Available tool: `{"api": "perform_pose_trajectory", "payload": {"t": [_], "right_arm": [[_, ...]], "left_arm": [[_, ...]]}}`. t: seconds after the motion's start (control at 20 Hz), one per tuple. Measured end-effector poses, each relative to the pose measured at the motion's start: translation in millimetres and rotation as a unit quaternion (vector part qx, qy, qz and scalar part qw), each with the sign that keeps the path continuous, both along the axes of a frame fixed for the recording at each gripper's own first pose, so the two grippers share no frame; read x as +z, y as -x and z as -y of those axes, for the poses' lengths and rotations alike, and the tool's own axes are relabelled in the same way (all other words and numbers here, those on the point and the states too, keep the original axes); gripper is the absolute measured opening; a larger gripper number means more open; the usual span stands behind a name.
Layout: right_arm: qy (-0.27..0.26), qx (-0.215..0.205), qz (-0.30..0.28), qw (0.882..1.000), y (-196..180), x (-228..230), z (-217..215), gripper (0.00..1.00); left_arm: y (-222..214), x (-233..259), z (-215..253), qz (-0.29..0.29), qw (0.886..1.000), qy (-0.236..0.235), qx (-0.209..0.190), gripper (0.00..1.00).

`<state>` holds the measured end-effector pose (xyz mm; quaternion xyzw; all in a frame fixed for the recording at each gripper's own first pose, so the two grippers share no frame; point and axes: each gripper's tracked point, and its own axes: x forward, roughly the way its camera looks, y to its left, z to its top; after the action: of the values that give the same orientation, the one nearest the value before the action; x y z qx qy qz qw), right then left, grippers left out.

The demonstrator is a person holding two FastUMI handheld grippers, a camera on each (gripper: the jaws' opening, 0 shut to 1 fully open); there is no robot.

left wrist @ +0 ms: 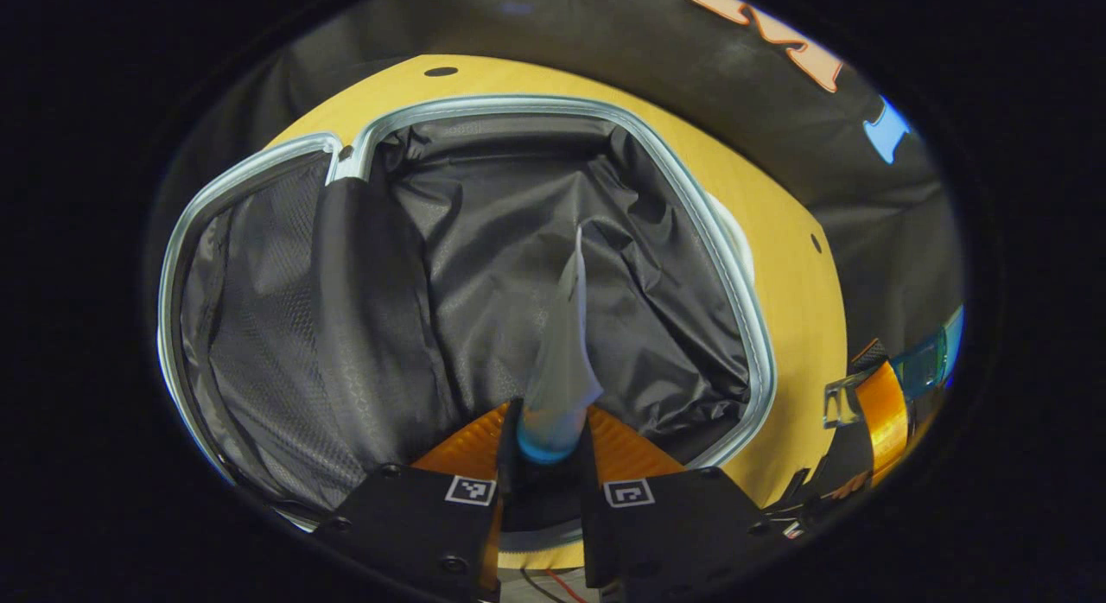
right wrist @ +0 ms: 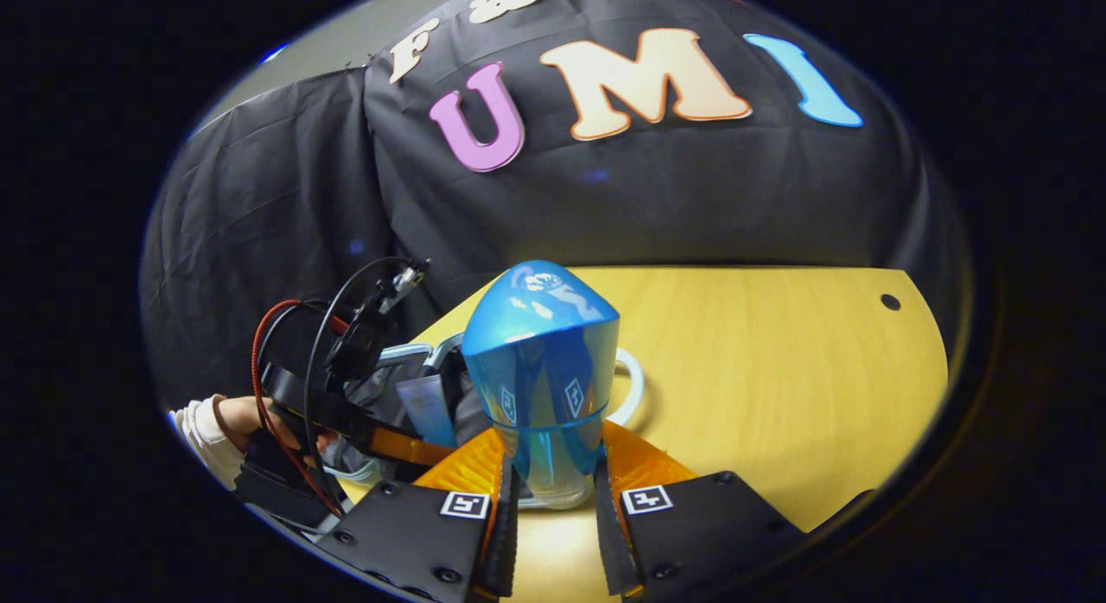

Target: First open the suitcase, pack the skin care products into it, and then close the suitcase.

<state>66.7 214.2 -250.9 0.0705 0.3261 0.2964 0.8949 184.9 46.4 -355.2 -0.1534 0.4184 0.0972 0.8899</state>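
1. Hanging over the open suitcase point(left wrist: 743, 326), the left gripper point(left wrist: 551, 439) has its jaws clamped on a tube point(left wrist: 566, 352), whose long axis runs up the frame toward the dark lining at centre.
2. Judging by that, the left hand is nearer the suitcase; release looks next.
3. Gripped between the right gripper's point(right wrist: 553, 486) jaws, a blue bottle point(right wrist: 543, 370) stands upright at lower centre, above the table point(right wrist: 778, 370).
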Motion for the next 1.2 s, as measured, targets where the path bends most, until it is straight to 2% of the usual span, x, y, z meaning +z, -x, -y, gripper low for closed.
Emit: {"api": "perform_pose_trajectory", "payload": {"t": [0.05, 0.15, 0.2, 0.25, 0.4, 0.45, 0.5, 0.7, 0.85, 0.9, 0.95, 1.0, 1.05, 1.1, 1.2], "right_arm": [[0.002, 0.012, -0.004, 1.000, -1, -4, -14, 0.41], [0.001, 0.024, -0.023, 0.999, -3, -12, -39, 0.41], [0.006, 0.028, -0.034, 0.999, -3, -19, -47, 0.39], [0.016, 0.034, -0.042, 0.998, -3, -27, -52, 0.41], [0.051, 0.057, -0.076, 0.994, 1, -52, -63, 0.41], [0.062, 0.062, -0.091, 0.992, 3, -60, -65, 0.41], [0.071, 0.065, -0.103, 0.990, 5, -67, -66, 0.39], [0.114, 0.085, -0.144, 0.979, 16, -98, -71, 0.39], [0.146, 0.094, -0.162, 0.971, 25, -119, -70, 0.41], [0.158, 0.095, -0.155, 0.970, 24, -121, -68, 0.41], [0.156, 0.094, -0.154, 0.971, 22, -121, -69, 0.39], [0.158, 0.091, -0.159, 0.970, 22, -122, -70, 0.42], [0.159, 0.086, -0.157, 0.971, 21, -120, -68, 0.40], [0.159, 0.084, -0.153, 0.972, 20, -120, -69, 0.46], [0.149, 0.087, -0.151, 0.973, 21, -116, -74, 0.48]], "left_arm": [[-2, 2, 0, 0.003, 1.000, 0.003, -0.001, 0.29], [-3, 6, 1, 0.011, 1.000, 0.010, 0.003, 0.39], [-2, 13, 5, 0.020, 1.000, 0.022, 0.005, 0.46], [-3, 19, 7, 0.028, 0.999, 0.027, 0.008, 0.55], [10, 52, -2, 0.062, 0.998, 0.005, 0.013, 0.80], [12, 64, -5, 0.080, 0.997, 0.002, 0.016, 0.84], [21, 77, -8, 0.090, 0.996, 0.003, 0.019, 0.86], [60, 110, -40, 0.125, 0.991, 0.005, 0.051, 0.86], [94, 125, -70, 0.145, 0.985, 0.015, 0.094, 0.86], [108, 133, -79, 0.151, 0.982, 0.018, 0.109, 0.86], [121, 138, -89, 0.155, 0.980, 0.021, 0.125, 0.81], [134, 142, -99, 0.160, 0.977, 0.023, 0.141, 0.86], [148, 144, -110, 0.166, 0.973, 0.024, 0.159, 0.86], [161, 144, -122, 0.169, 0.969, 0.024, 0.176, 0.86], [185, 137, -150, 0.169, 0.962, 0.023, 0.213, 0.86]]}}
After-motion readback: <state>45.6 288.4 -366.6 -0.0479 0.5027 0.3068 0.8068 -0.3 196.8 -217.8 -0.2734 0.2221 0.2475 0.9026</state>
